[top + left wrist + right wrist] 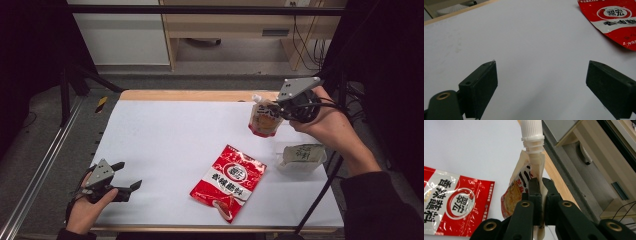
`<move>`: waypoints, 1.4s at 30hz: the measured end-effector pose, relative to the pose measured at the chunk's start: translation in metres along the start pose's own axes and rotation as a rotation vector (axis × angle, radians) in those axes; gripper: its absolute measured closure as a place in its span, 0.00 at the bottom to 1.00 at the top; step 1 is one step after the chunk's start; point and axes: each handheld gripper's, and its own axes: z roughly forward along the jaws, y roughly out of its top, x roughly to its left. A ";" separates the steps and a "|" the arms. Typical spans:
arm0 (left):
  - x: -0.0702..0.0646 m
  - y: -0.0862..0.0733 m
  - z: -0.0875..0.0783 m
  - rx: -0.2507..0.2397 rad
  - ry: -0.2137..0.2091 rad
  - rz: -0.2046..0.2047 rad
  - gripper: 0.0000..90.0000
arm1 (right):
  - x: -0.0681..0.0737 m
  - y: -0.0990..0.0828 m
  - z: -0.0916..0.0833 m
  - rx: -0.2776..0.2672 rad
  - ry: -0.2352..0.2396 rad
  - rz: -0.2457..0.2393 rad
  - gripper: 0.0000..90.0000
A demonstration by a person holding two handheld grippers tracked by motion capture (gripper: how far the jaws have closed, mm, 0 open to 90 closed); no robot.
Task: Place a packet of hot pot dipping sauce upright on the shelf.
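Observation:
My right gripper is shut on a spouted pouch with a white cap and holds it above the table's far right. Its jaws pinch the pouch's flat edge just below the spout in the right gripper view, where the gripper rises from the bottom. A red and white sauce packet lies flat on the white table, right of centre, and also appears as the red packet and red packet. Near the front left edge my left gripper rests open, with bare table between its jaws.
A clear plastic container with a grey-green packet inside stands at the right, below the held pouch. A wooden strip edges the table's far side, with a metal frame rail at the left. Black cables trail from the right gripper.

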 end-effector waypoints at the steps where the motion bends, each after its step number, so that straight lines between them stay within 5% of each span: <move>1: 0.000 0.000 0.000 0.001 0.000 0.000 0.11 | -0.001 -0.003 -0.001 0.000 -0.001 0.003 0.97; 22: -0.002 -0.001 0.002 0.012 -0.005 0.003 0.11 | -0.020 -0.066 -0.007 0.070 -0.001 0.088 0.97; 42: -0.003 0.000 0.003 0.014 -0.009 0.005 0.11 | -0.020 -0.085 0.009 0.117 0.048 0.102 0.97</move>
